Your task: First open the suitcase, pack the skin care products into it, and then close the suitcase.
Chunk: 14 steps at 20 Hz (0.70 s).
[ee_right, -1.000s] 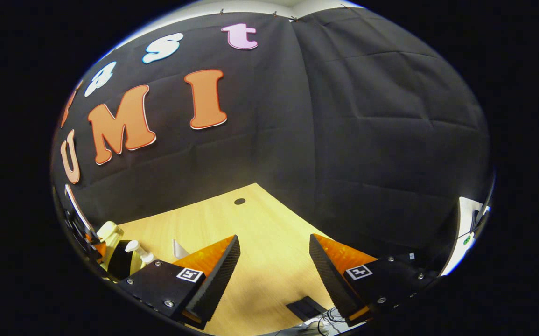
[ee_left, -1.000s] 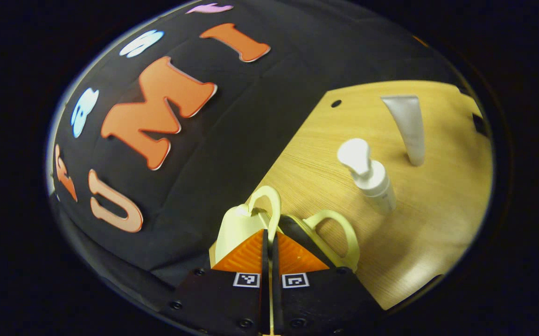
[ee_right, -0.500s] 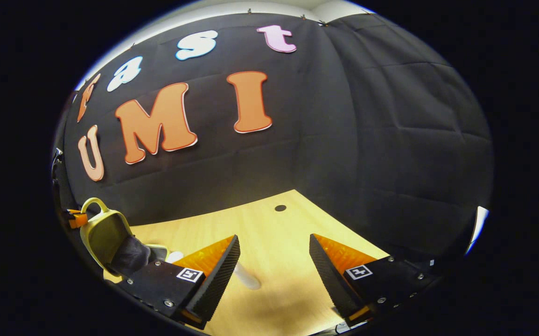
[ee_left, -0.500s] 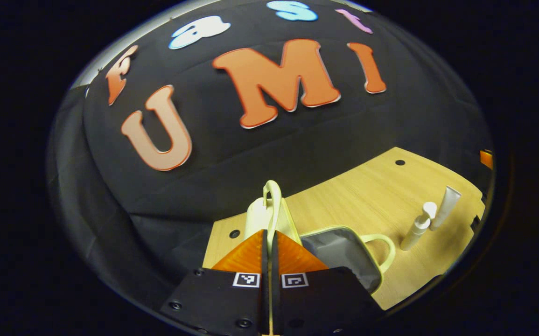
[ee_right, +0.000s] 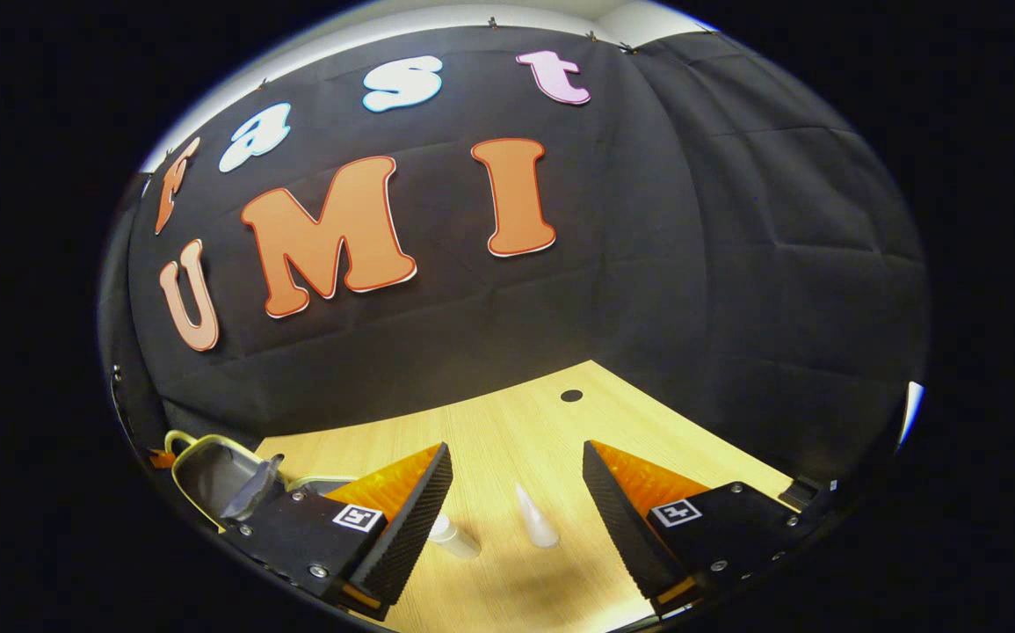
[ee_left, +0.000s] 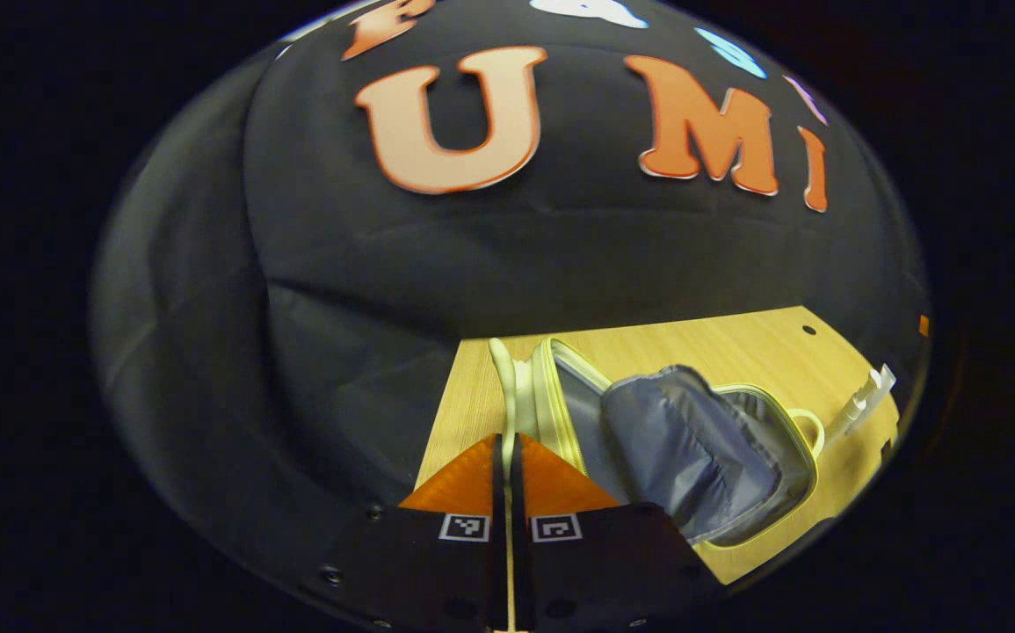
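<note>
left gripper (ee_left: 507,448) clamped on pale handle (ee_left: 502,387) of opened suitcase (ee_left: 692,457) on wooden table (ee_left: 735,343). right gripper (ee_right: 516,492) jaws spread wide, empty, above tube (ee_right: 535,519) and pump bottle (ee_right: 453,538).

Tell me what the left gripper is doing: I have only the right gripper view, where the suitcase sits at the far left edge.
Observer: The left gripper is shut on the lid handle of the suitcase, with the lid swung open.
Operator: Is anything packed inside?
Observer: I see no products inside. A loose grey lining flap is bunched over the middle and hides part of the interior.
Operator: How close are the products to it?
Observer: The pump bottle and tube stand on the table just past the suitcase's other handle.
</note>
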Each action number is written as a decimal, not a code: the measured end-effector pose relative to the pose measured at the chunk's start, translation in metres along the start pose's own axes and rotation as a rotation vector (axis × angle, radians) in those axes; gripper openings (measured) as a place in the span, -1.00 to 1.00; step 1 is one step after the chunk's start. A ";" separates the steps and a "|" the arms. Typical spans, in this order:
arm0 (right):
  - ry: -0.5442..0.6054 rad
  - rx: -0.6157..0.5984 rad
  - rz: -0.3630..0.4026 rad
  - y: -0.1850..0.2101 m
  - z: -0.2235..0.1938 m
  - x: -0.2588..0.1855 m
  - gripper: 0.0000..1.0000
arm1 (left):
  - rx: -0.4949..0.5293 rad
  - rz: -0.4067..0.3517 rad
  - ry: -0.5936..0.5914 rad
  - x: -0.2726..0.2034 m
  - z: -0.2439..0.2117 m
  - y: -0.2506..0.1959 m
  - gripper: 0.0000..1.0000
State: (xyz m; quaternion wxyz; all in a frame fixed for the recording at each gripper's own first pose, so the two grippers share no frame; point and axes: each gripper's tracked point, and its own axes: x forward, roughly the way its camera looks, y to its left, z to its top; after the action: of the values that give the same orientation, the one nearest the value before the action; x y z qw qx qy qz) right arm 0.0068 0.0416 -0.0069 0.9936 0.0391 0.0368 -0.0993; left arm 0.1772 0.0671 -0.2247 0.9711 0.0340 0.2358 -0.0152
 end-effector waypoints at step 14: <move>0.031 -0.034 -0.023 -0.002 -0.015 0.003 0.91 | -0.331 0.176 0.057 -0.023 -0.052 0.053 0.93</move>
State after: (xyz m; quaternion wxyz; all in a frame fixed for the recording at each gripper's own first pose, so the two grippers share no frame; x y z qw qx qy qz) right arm 0.0082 0.0403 -0.0223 0.9922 0.0233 0.0541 -0.1096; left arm 0.1356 0.1239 -0.2576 0.9539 -0.1054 0.2587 0.1097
